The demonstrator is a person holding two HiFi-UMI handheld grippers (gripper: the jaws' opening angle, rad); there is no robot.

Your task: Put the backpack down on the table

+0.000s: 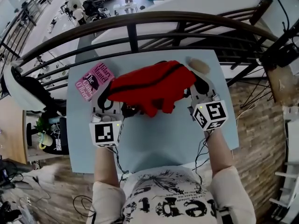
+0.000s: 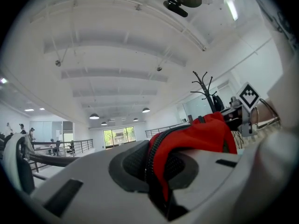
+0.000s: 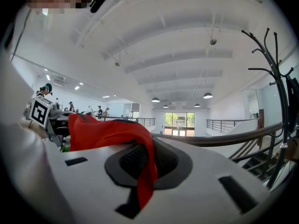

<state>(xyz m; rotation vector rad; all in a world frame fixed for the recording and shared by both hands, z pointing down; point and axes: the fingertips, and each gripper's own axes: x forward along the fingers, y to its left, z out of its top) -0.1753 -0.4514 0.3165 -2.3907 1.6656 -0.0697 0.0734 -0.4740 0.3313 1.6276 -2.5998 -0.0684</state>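
A red backpack (image 1: 152, 87) with a black zipper hangs spread between my two grippers over the far half of the pale blue table (image 1: 163, 139). I cannot tell whether its underside touches the tabletop. My left gripper (image 1: 108, 105) is shut on its left edge. In the left gripper view, red fabric and zipper (image 2: 161, 160) are pinched between the jaws (image 2: 159, 190). My right gripper (image 1: 197, 91) is shut on the backpack's right edge. The right gripper view shows a fold of red cloth (image 3: 145, 164) clamped in its jaws (image 3: 140, 190). Both grippers point level.
A pink book (image 1: 93, 80) lies on the table's far left, next to the backpack. A beige rounded object (image 1: 199, 66) sits at the far right corner. A dark metal railing (image 1: 135, 29) runs just beyond the table's far edge. A coat stand (image 3: 275, 92) rises at the right.
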